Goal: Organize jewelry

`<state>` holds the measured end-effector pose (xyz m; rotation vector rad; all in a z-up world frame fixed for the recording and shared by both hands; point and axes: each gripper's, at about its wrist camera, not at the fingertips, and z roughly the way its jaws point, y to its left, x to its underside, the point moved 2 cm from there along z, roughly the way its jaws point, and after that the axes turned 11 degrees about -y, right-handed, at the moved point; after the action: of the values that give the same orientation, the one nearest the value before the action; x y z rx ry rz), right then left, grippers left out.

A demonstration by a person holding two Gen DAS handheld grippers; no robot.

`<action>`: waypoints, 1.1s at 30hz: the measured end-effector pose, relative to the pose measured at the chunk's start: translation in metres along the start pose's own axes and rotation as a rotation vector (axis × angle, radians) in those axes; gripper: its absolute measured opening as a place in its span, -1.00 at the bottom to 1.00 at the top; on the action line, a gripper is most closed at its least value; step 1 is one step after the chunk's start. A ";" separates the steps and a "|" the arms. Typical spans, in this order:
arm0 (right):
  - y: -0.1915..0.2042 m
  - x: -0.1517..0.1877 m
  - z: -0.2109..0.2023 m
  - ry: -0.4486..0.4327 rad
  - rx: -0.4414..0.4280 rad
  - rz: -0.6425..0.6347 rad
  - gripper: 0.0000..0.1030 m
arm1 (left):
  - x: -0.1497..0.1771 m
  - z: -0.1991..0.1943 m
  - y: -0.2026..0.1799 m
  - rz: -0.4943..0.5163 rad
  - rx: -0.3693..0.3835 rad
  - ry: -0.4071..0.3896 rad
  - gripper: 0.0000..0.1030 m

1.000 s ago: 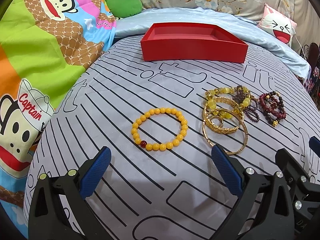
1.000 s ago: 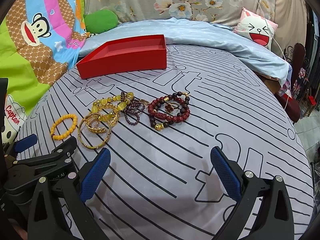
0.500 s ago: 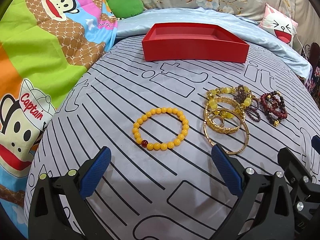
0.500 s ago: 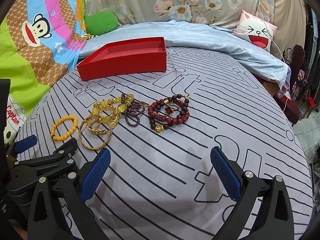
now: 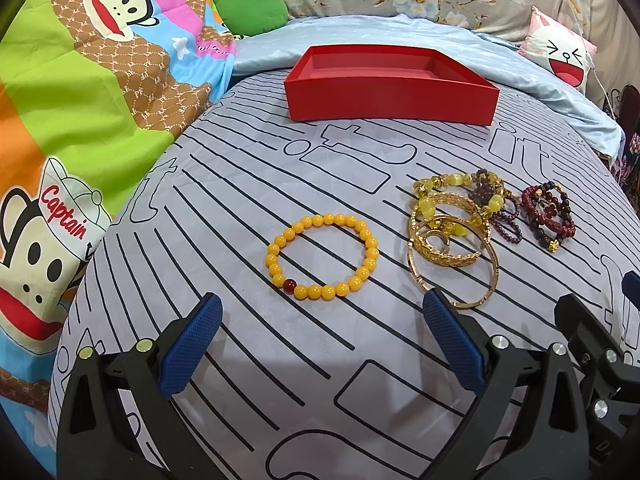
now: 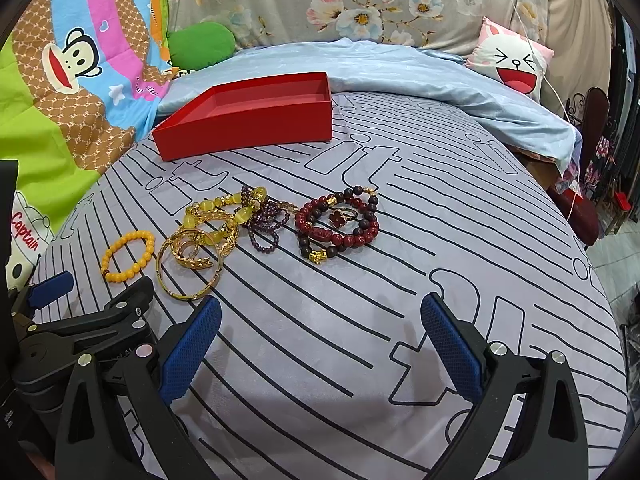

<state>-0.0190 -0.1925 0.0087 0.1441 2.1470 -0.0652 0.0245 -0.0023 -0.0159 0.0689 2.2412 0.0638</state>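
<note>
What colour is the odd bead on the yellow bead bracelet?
Dark red, on the yellow bead bracelet, at its near-left edge; clearest in the left wrist view.

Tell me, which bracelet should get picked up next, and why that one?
Probably the yellow bead bracelet. It lies alone and flat on the bedspread, straight ahead of the open left gripper, while the other pieces are tangled in a pile. So the left gripper should ease forward and down onto it. The red box waits beyond, looking empty.

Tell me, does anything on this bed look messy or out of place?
Yes: the gold bangles, yellow stone bracelet and purple bead strand lie tangled in one heap, while the red cardboard tray seems empty.
</note>
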 end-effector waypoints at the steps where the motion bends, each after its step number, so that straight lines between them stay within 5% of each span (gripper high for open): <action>1: 0.000 0.000 0.000 0.001 0.000 0.001 0.87 | 0.000 0.000 0.001 -0.001 0.002 -0.001 0.86; 33: 0.000 -0.001 -0.002 -0.016 0.012 -0.007 0.87 | 0.000 -0.001 -0.002 -0.007 0.005 -0.011 0.86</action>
<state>-0.0205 -0.1920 0.0105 0.1428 2.1314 -0.0829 0.0230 -0.0041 -0.0154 0.0640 2.2303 0.0540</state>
